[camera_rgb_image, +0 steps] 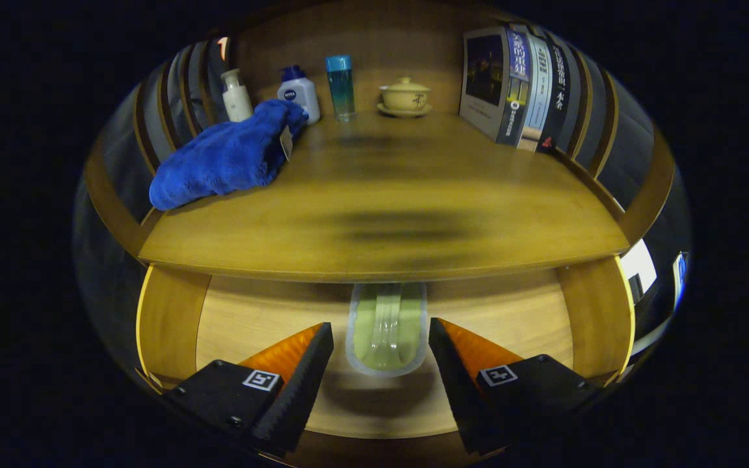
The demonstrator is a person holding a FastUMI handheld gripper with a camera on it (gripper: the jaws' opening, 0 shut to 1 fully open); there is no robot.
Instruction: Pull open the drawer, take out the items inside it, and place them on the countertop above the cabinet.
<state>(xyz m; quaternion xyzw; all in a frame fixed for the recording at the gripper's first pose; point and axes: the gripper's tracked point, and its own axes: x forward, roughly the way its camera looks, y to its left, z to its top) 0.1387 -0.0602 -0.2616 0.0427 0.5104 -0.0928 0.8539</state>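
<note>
The wooden drawer (pixel 251 318) stands pulled open below the countertop (pixel 381 195). Inside it lies a clear bottle of pale green liquid (pixel 387 328), its far end hidden under the countertop's front edge. My gripper (pixel 381 351) hovers open over the drawer, one finger on each side of the bottle's near end, with a gap between each finger and the bottle. On the countertop's left side rests a blue plush towel (pixel 225 156).
Along the countertop's back stand a white pump bottle (pixel 236 96), a white and blue lotion bottle (pixel 300 93), a blue-capped clear bottle (pixel 341 86) and a lidded yellow cup on a saucer (pixel 405 96). Several books (pixel 517 88) lean at the right. Wooden side rails flank the countertop.
</note>
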